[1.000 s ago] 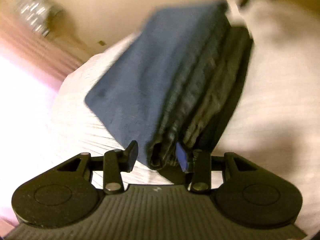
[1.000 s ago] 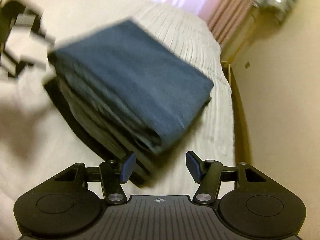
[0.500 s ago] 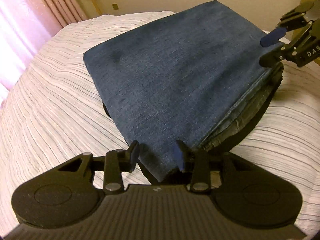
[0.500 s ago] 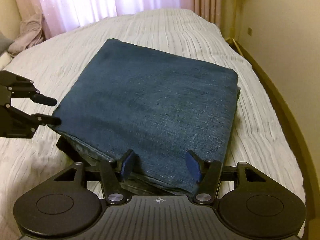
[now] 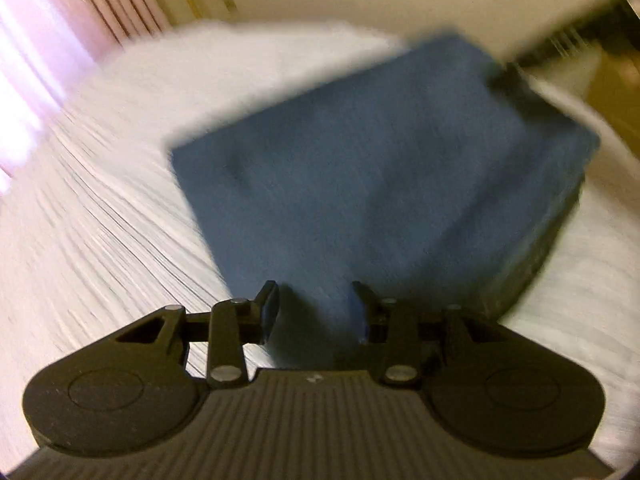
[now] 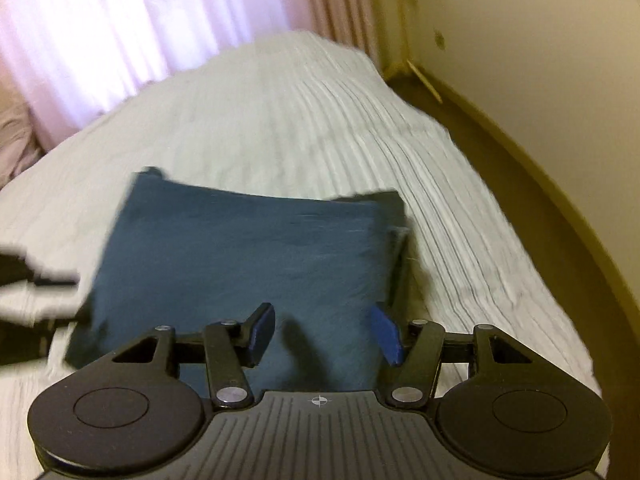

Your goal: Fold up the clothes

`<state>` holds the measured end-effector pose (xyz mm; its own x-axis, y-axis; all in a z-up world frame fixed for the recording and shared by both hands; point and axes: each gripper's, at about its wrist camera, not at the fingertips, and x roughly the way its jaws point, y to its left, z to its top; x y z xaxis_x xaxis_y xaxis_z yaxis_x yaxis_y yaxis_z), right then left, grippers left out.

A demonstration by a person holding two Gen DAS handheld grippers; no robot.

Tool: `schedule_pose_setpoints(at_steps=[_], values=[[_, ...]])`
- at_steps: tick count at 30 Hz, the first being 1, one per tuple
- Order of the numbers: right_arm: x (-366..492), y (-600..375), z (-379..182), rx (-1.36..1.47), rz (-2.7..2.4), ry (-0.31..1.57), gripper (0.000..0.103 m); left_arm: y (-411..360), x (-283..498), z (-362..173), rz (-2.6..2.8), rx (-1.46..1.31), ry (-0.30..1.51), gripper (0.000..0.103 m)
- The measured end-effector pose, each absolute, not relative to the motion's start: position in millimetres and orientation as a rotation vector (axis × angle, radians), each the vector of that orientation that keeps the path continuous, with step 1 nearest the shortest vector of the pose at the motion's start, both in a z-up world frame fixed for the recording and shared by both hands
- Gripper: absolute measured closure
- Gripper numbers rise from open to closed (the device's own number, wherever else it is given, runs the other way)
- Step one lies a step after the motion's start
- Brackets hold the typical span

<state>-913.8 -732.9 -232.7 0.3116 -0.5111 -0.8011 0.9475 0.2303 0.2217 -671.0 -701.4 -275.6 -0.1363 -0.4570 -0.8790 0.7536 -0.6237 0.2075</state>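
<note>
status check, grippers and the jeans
Left gripper and right gripper open, left's jaws just narrowing, nothing pinched. Folded jeans flat on bed. Nothing in the way.

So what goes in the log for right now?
jeans: folded, on bed | left gripper: closing over jeans corner | right gripper: open above jeans

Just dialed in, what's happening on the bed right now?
A person with a claw in each hand is folding clothes. The folded jeans lie as a squared stack on the striped bedspread. The left claw has just been closing, near the stack's corner; the right claw stands open at its edge. Neither visibly grips the denim.
</note>
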Motion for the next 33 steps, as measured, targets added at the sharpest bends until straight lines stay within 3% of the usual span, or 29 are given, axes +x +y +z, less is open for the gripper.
schedule_pose_setpoints(at_steps=[2,8,18,24,26,27,29,30,33], values=[[-919,-758,-247,0.853,-1.115,0.666,0.046,-697,-675,-284,-1.84,1.286,0.351,0.078],[-927,-788,-262,0.9,-1.059,0.662,0.046,-700,-676,-281,-1.804,1.271,0.411,0.078],[-934,-688,-243,0.827,-1.111,0.682,0.045,-647,-651,-266,-1.776,1.222,0.443,0.073],[-952,-626,-230,0.92,-1.209,0.536,0.045,-606,-634,-255,-1.737,1.212,0.519,0.058],[-945,-612,-223,0.923,-1.198,0.543,0.045,-590,-629,-245,-1.717,1.157,0.554,0.041],[-940,-606,-221,0.928,-1.182,0.55,0.045,-586,-627,-242,-1.704,1.129,0.572,0.038],[-930,-593,-217,0.934,-1.174,0.573,0.023,-574,-622,-231,-1.677,1.066,0.618,0.025],[-925,-585,-216,0.936,-1.178,0.584,0.0,-570,-618,-228,-1.665,1.04,0.639,0.023],[-913,-557,-210,0.958,-1.207,0.583,0.0,-555,-605,-219,-1.636,0.964,0.697,0.013]])
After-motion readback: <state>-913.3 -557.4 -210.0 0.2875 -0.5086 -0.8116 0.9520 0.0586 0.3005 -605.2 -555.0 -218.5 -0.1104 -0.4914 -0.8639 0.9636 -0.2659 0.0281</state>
